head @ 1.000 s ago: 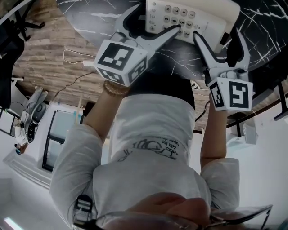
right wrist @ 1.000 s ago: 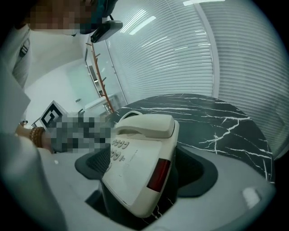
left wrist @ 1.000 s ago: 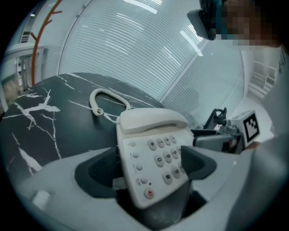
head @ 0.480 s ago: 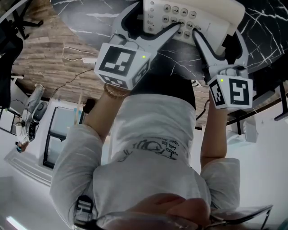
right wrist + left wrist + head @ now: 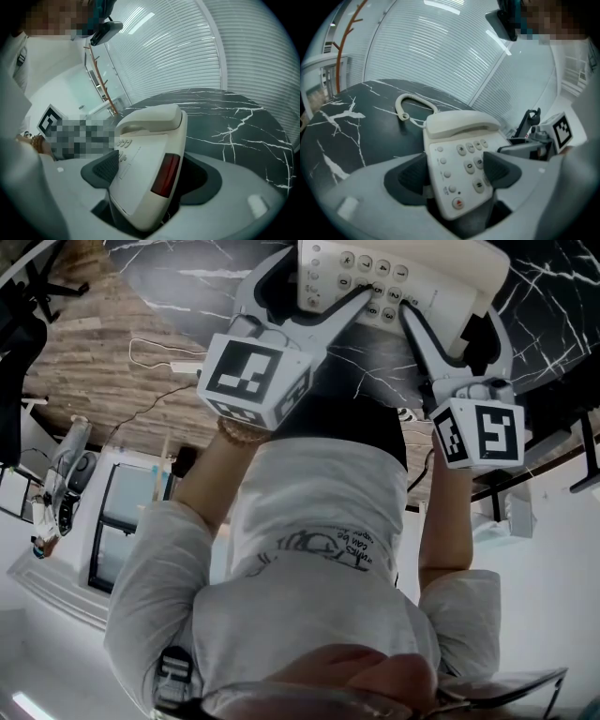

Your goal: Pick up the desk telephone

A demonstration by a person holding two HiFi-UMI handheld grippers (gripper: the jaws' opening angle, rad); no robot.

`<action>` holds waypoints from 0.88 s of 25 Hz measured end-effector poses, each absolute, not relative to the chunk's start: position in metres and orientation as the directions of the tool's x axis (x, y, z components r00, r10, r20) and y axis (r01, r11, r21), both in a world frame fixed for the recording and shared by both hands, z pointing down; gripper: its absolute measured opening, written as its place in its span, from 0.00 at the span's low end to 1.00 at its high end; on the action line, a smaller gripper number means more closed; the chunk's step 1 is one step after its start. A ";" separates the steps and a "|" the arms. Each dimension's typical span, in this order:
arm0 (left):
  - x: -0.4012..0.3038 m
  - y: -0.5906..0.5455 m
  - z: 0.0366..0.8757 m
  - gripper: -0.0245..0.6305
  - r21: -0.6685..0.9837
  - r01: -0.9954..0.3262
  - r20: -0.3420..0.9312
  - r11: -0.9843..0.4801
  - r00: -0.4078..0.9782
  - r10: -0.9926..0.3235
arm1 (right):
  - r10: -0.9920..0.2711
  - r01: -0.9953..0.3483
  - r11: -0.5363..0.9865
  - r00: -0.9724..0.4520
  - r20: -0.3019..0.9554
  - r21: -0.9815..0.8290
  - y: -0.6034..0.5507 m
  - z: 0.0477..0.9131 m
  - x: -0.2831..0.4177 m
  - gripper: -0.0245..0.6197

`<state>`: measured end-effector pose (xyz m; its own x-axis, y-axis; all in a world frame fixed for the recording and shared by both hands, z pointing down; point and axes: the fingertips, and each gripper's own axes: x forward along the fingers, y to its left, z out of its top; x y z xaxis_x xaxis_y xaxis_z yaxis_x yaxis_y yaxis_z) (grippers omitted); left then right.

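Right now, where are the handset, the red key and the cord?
handset (image 5: 461,124): left gripper view, middle of its back.
red key (image 5: 458,203): left gripper view, its centre.
cord (image 5: 403,116): left gripper view, curled end.

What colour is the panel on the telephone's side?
Dark red; the side panel shows best in the right gripper view.

Black marble table (image 5: 337,136); telephone cord (image 5: 398,105) lying on it.
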<state>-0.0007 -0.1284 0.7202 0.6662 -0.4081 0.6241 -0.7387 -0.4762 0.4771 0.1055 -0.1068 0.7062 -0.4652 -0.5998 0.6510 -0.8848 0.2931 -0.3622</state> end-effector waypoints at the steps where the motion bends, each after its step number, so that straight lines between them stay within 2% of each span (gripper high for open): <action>1: 0.000 -0.128 0.720 0.62 0.474 -0.741 0.626 -0.476 0.663 -0.409 | -0.601 -0.886 0.288 -0.462 0.653 -0.362 -0.107 0.706 0.106 0.66; 12: 0.005 -0.131 0.697 0.62 0.428 -0.743 0.638 -0.514 0.651 -0.411 | -0.612 -0.901 0.244 -0.430 0.664 -0.359 -0.106 0.687 0.109 0.65; 22: 0.012 -0.138 0.628 0.62 0.374 -0.742 0.615 -0.557 0.648 -0.449 | -0.658 -0.909 0.242 -0.410 0.631 -0.339 -0.111 0.621 0.116 0.65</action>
<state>0.0120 -0.1384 0.6281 0.6477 -0.4493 0.6153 -0.7417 -0.5566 0.3742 0.1162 -0.1113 0.6213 -0.4104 -0.6583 0.6310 -0.9092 0.2422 -0.3387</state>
